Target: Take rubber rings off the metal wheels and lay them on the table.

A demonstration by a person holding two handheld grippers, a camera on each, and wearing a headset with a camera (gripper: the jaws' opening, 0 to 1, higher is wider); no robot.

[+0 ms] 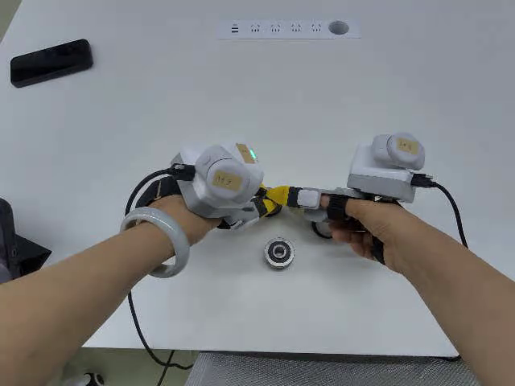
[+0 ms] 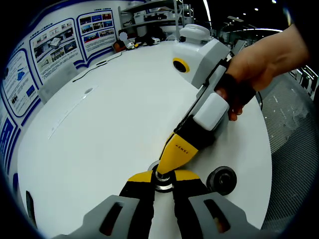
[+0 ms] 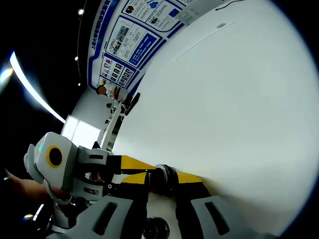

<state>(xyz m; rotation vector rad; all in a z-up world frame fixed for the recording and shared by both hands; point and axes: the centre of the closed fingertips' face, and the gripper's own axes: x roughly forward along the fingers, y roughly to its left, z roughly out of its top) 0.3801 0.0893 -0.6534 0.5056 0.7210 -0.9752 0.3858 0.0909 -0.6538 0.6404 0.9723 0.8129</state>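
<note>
The left tool (image 2: 162, 185) is clamped on a metal wheel (image 2: 160, 175) low over the bench (image 1: 338, 121). The right tool (image 3: 165, 185) meets it head-on, apparently pinched on that wheel's rubber ring (image 3: 166, 177). Pulling apart along this shared line should free the ring. A second wheel (image 1: 279, 252) lies just nearer the person.

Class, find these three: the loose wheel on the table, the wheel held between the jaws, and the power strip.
loose wheel (image 1: 279, 252): head view, on its hub.
held wheel (image 2: 160, 179): left gripper view, on its top face.
power strip (image 1: 288, 29): head view, on its middle sockets.
</note>
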